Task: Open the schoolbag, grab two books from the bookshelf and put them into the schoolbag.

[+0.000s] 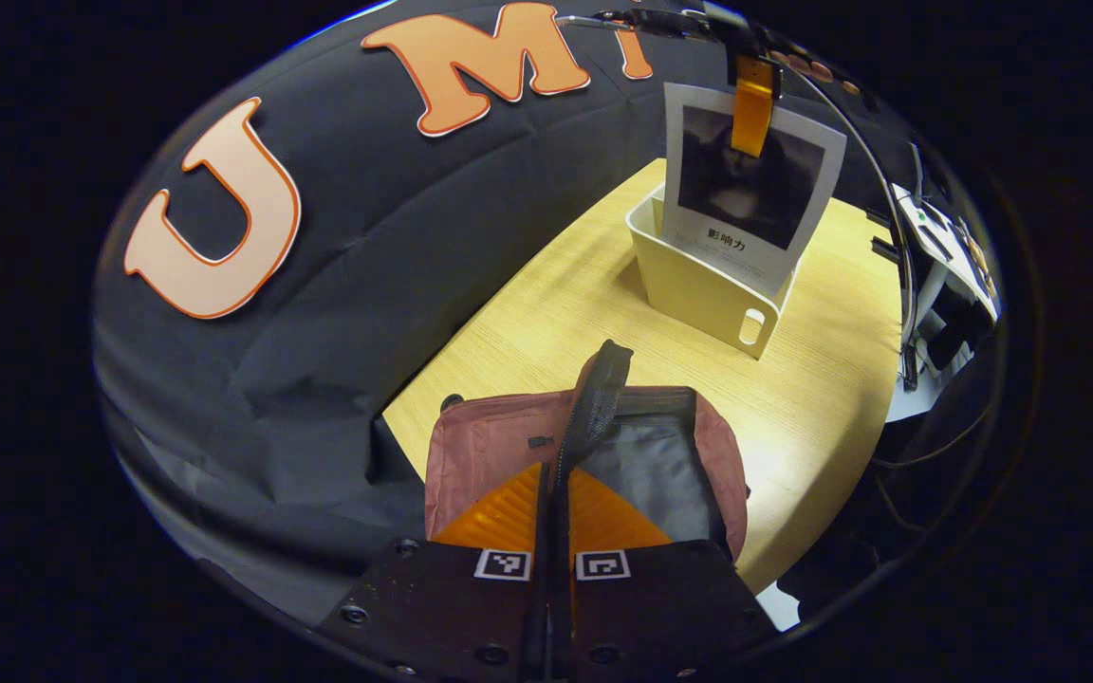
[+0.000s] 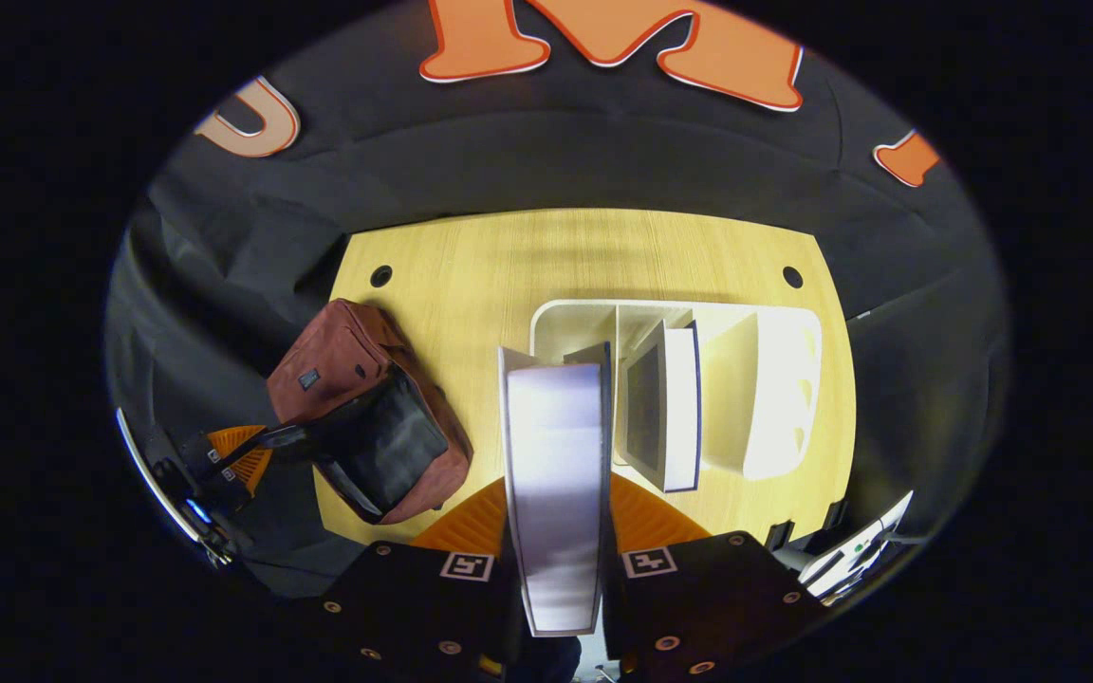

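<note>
Your right gripper is squeezed shut on a book, one finger on each side of it; the book sticks up between them, lifted above the bookshelf, the pale box at about 2 o'clock in the right gripper view; a second book stands in that box, just beside the one you hold.

Your left gripper is nearly closed on the edge flap of the schoolbag; both fingers pinch that dark strip and hold it up, so the mouth of the bag gapes; you can see the dark inside at about 3 o'clock from the flap. In the left gripper view the bookshelf sits far off at 1 o'clock on the table, with the held book above it and your other gripper's finger pinching its top.

In the right gripper view the schoolbag lies at 9 o'clock, well apart from the bookshelf, with your left gripper tugging at it.

Here is what could go wrong, I think; the bag is soft, so if your left gripper lets the flap slip, the mouth may flop shut and the book will bump the top; the book is pinched by a thin part, so a quick swing could make it tip or slide out; if you come in crooked, a corner may catch on the bag's rim and drag the bag along the table.
</note>
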`<state>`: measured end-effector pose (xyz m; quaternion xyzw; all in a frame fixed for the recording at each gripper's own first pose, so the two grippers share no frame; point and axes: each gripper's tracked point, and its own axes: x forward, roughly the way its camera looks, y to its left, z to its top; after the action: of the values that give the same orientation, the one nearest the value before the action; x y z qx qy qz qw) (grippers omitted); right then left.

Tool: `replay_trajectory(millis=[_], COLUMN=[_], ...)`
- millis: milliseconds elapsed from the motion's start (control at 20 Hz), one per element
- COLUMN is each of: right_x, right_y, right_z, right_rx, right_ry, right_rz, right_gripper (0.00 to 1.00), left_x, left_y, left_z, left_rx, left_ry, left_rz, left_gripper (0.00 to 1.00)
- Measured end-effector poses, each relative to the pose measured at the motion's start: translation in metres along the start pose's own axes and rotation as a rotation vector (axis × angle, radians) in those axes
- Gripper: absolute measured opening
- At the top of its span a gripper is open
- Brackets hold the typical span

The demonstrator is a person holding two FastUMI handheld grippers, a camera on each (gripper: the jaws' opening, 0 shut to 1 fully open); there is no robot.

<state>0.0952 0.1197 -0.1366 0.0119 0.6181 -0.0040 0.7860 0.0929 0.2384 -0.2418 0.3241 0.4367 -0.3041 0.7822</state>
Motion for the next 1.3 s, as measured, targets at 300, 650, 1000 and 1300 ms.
replay_trajectory(millis=[300, 650, 1000, 1300], right_x=[-0.023, 0.016, 0.056, 0.102], right_y=[0.027, 0.074, 0.130, 0.180], right_z=[-0.026, -0.073, -0.086, -0.081], right_rx=[0.055, 0.181, 0.227, 0.265], right_ry=[-0.053, -0.044, -0.034, -0.046], right_rz=[0.178, 0.357, 0.499, 0.570], right_gripper=[0.35, 0.34, 0.34, 0.34], left_x=[0.001, -0.003, -0.003, -0.010], left_y=[0.001, 0.005, 0.003, -0.004], left_z=[-0.001, 0.001, 0.005, 0.008], left_rx=[-0.027, -0.062, -0.103, -0.157], left_ry=[0.010, 0.021, 0.023, 0.019], left_rz=[0.007, -0.007, -0.003, 0.002], left_gripper=[0.04, 0.04, 0.04, 0.04])
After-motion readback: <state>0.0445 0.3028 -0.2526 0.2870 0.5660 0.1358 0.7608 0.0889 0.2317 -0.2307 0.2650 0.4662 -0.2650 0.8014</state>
